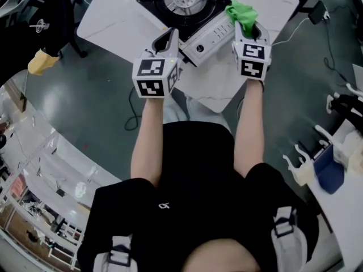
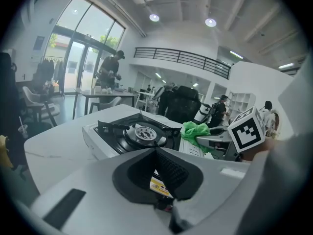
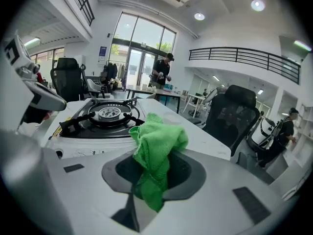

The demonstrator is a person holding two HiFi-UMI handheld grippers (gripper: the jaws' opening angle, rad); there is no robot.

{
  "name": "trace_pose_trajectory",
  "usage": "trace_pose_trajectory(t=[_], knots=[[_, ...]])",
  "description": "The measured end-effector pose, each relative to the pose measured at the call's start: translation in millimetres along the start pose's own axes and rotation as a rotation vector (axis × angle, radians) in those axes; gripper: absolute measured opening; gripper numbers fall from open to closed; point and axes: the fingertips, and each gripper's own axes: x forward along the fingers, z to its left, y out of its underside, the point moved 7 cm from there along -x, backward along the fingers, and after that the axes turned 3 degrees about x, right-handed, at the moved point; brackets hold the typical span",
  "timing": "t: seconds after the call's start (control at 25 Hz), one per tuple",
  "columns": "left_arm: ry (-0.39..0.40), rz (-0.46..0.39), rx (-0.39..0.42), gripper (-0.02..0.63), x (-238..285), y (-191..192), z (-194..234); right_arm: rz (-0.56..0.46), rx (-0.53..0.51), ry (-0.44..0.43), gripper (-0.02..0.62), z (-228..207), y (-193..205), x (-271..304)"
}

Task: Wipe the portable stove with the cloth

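The portable stove (image 1: pixel 182 7), silver with a black top and round burner, stands on the white table (image 1: pixel 249 84). My right gripper (image 1: pixel 248 32) is shut on a bunched green cloth (image 1: pixel 241 13), held over the stove's near right end by the control panel. In the right gripper view the cloth (image 3: pixel 156 141) bulges up out of the jaws, with the stove (image 3: pixel 105 116) just beyond. My left gripper (image 1: pixel 170 38) sits at the stove's near left corner, jaws together and nothing visibly held. In the left gripper view the stove (image 2: pixel 132 133) and the cloth (image 2: pixel 195 129) lie ahead.
The table's near edge is just under both grippers. A black office chair (image 1: pixel 57 10) and a yellow object (image 1: pixel 42 61) stand at the far left, and a cable (image 1: pixel 133 115) trails on the floor. White racks (image 1: pixel 340 146) stand at the right. People are in the background.
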Motion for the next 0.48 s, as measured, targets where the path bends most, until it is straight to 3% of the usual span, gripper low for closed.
trace_pose_trajectory(t=[0.48], knots=[[0.121, 0.001, 0.012, -0.005, -8, 0, 24, 0.06, 0.043, 0.034, 0.094, 46, 8, -22]])
